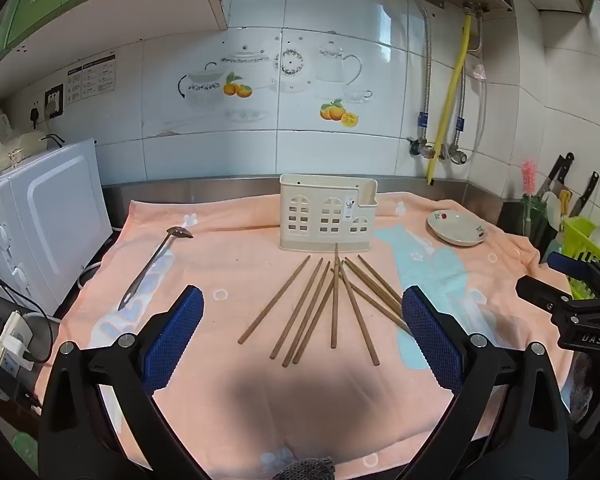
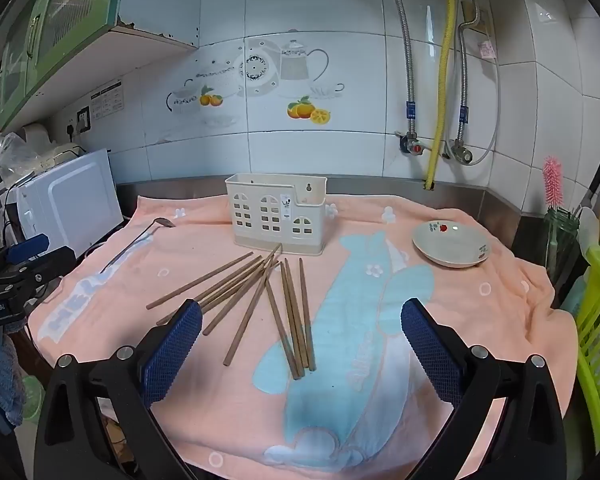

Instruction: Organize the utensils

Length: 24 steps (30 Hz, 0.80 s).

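1. Both tools were wide open and held nothing. The left tool (image 1: 302,332) hung over the near part of the surface (image 1: 228,408), and the right tool (image 2: 301,336) hung beside it, both tilted a little downward.
2. The chopsticks (image 1: 334,304) lay loose on the peach towel (image 1: 240,264) in a fan. Their far tips came together just in front of the cream holder (image 1: 328,212), and one tip seemed to touch its base. The holder looked empty, so I judged that the sorting had not yet begun.
3. The metal spoon (image 1: 156,264) lay apart on the left side of the towel, and the small dish (image 1: 456,227) stood on the right, near the holder.
4. For a good first step, I would have taken one chopstick from the edge of the fan, where it lay free. In the middle several sticks crossed, and a grasp there would probably disturb the others.
5. The tool should have come down with its pads on both sides of the stick, near the middle of its length, so that it would not swing.
6. The towel was soft, so the pads could catch the cloth; a low, careful closing was advisable.
7. The spoon was nearer to the left tool.
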### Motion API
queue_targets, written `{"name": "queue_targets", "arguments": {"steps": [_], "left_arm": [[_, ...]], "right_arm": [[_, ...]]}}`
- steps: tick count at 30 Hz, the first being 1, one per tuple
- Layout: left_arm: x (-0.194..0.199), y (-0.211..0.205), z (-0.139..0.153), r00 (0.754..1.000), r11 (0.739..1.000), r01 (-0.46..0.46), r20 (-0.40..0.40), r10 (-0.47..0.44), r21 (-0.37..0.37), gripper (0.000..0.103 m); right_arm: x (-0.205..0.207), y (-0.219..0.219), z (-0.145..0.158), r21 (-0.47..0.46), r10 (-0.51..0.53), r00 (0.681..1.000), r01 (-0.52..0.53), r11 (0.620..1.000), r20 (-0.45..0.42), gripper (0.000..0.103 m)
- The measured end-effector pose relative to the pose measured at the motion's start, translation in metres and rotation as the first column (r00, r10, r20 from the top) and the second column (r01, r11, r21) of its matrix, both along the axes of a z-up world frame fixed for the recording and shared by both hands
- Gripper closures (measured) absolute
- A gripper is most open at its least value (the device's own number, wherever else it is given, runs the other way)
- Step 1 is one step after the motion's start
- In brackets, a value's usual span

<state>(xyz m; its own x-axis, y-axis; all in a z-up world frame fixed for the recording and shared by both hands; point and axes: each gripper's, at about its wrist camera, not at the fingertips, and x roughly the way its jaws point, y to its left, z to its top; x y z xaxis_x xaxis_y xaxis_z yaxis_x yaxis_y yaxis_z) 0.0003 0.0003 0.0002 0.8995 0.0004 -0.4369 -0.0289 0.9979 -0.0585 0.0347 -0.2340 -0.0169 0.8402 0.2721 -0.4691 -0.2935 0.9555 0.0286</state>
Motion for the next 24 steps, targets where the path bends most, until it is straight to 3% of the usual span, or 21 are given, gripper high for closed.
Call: {"name": "queue_targets", "arguments": {"steps": [24], "left_arm": [[-0.008,-0.006,0.012,0.999,1.0,-0.013,0.037,0.012,0.019,0.005]], "right_arm": [[-0.01,-0.002,0.011,0.025,-0.002,0.999,0.001,1.0,0.047,0.006]]}}
